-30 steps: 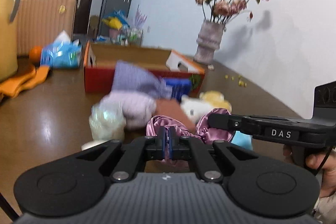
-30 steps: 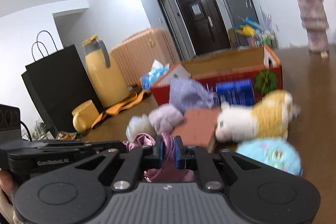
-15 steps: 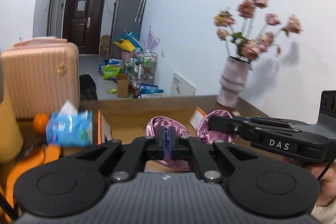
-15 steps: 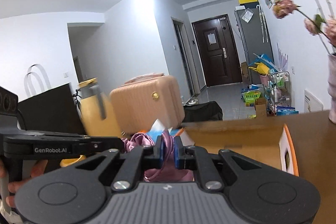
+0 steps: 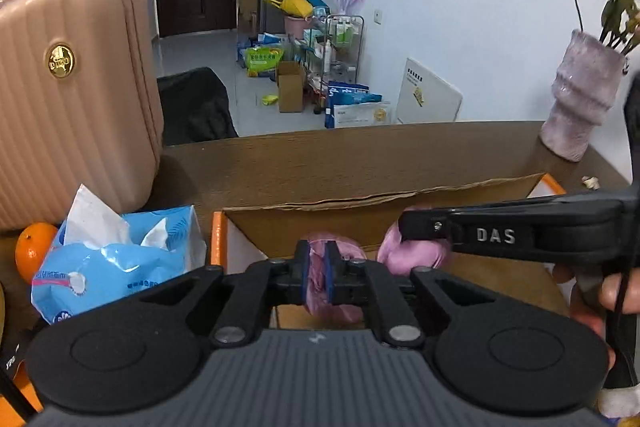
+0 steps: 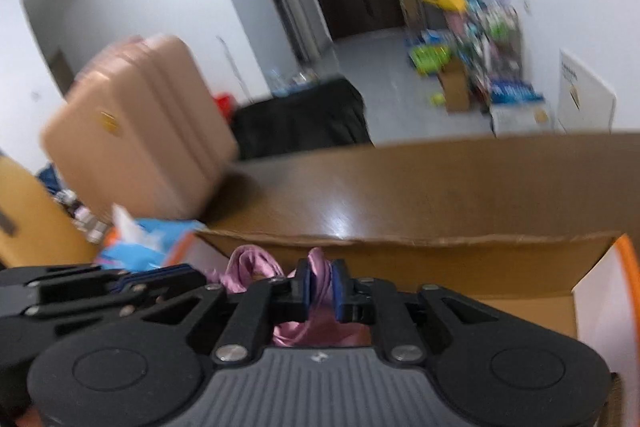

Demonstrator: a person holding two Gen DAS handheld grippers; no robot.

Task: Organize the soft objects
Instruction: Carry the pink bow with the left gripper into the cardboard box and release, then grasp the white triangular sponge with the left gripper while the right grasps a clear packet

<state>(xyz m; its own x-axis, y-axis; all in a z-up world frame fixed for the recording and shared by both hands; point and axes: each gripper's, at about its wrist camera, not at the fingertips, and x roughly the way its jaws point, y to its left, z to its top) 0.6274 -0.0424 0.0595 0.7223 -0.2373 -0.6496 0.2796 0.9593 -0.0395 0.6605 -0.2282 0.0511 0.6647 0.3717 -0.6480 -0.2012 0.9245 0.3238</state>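
Observation:
Both grippers are shut on one pink satin cloth (image 5: 416,253). My left gripper (image 5: 317,273) pinches its left end, and my right gripper (image 6: 320,285) pinches its right end (image 6: 316,327). The right gripper also reaches in from the right in the left wrist view (image 5: 404,227). The cloth hangs over the open cardboard box (image 5: 360,219) with orange edges, also seen in the right wrist view (image 6: 440,251). The left gripper shows at the lower left in the right wrist view (image 6: 160,277).
A blue tissue pack (image 5: 116,251) and an orange (image 5: 34,251) lie left of the box. A pink suitcase (image 5: 72,95) stands behind them. A vase of dried flowers (image 5: 584,107) stands at the back right on the brown table (image 5: 360,163).
Both grippers carried the pink cloth away from the pile of soft toys, up and forward to above the open box. The pile has left view.

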